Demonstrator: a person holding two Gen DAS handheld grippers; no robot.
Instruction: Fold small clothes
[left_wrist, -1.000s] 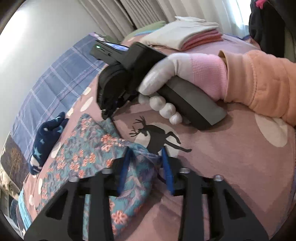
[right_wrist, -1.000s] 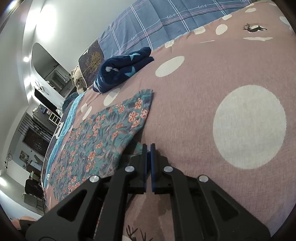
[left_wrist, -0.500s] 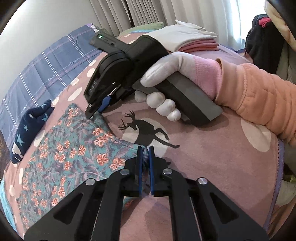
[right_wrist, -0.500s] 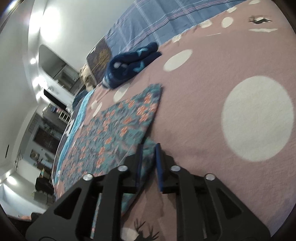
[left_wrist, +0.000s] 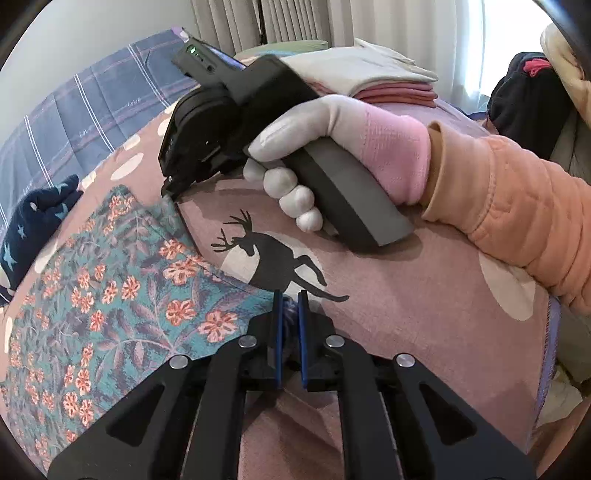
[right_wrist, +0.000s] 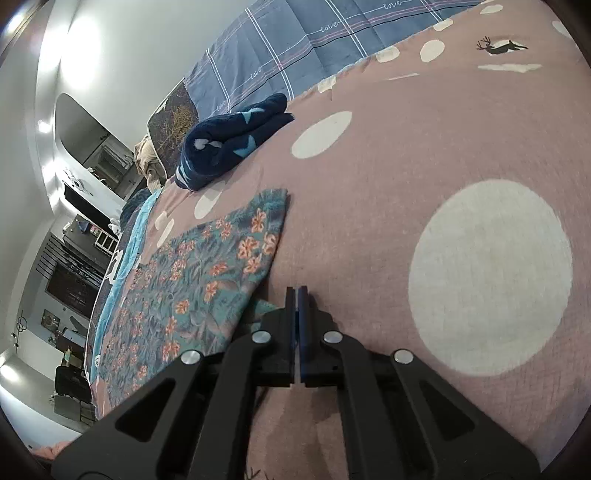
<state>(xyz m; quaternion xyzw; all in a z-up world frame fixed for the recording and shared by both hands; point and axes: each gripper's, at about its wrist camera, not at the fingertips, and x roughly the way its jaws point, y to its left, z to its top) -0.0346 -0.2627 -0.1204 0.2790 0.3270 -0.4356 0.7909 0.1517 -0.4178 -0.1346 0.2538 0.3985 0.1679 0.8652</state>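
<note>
A teal floral garment (left_wrist: 110, 295) lies flat on the pink bedspread (left_wrist: 406, 314); it also shows in the right wrist view (right_wrist: 207, 273). My left gripper (left_wrist: 289, 306) is shut on the garment's near corner, a bit of cloth showing between its blue pads. My right gripper (right_wrist: 296, 295) is shut at the garment's other near corner; in the left wrist view its tips (left_wrist: 170, 184) press down on that corner. Whether cloth sits between its pads I cannot tell.
A folded navy star-print garment (right_wrist: 229, 144) lies beyond the floral one. A stack of folded white and pink clothes (left_wrist: 373, 81) sits at the far side. A blue plaid quilt (right_wrist: 314, 48) covers the bed's head. Dark clothes (left_wrist: 524, 92) lie at right.
My left gripper closed on the garment's corner and pulled it flat. My right gripper opened slightly half a second ago and has shut again at the other corner.
</note>
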